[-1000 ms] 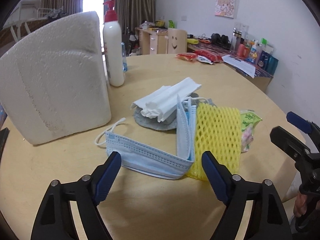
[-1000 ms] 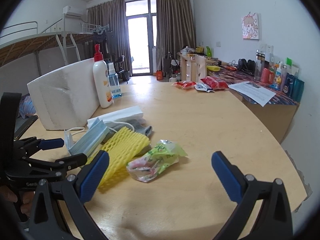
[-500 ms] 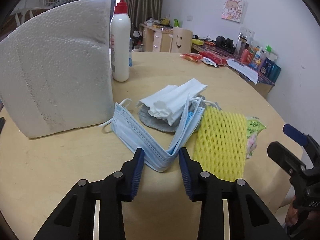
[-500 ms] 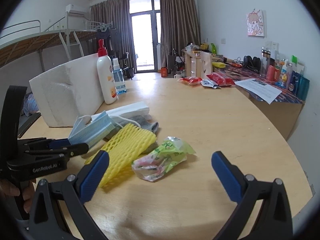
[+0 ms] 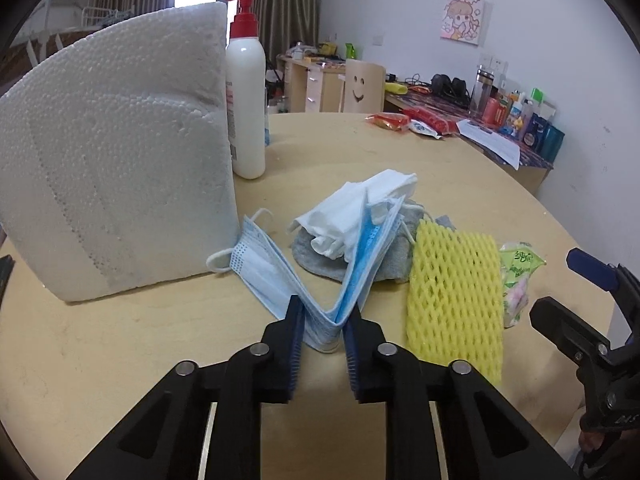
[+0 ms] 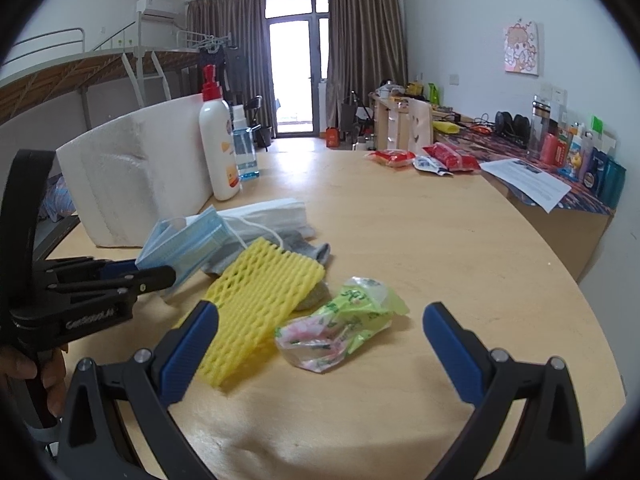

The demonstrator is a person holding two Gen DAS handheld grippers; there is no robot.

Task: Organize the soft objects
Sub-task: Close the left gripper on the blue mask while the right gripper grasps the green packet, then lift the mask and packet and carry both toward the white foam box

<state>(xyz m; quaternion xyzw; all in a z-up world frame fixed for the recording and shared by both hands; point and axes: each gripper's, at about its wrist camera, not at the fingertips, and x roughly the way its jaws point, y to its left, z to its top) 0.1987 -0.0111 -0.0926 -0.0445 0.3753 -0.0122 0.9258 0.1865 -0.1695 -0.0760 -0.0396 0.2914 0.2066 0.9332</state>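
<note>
1. The left gripper (image 5: 322, 330) is clenched on the folded edge of the blue face mask (image 5: 280, 280), whose two halves rise away from the pads in a V.
2. The right gripper (image 6: 320, 340) is spread wide and holds nothing; the green snack packet (image 6: 340, 326) lies between its fingers, seemingly untouched.
3. The yellow foam net (image 5: 454, 296) lies just right of the mask, overlapping a grey cloth (image 5: 320, 256).
4. A white folded cloth (image 5: 352, 208) rests on the grey one, farther back.
5. At far left stand a foam block (image 5: 116, 192) and a pump bottle (image 5: 246, 96) on the round table (image 5: 120, 360).
</note>
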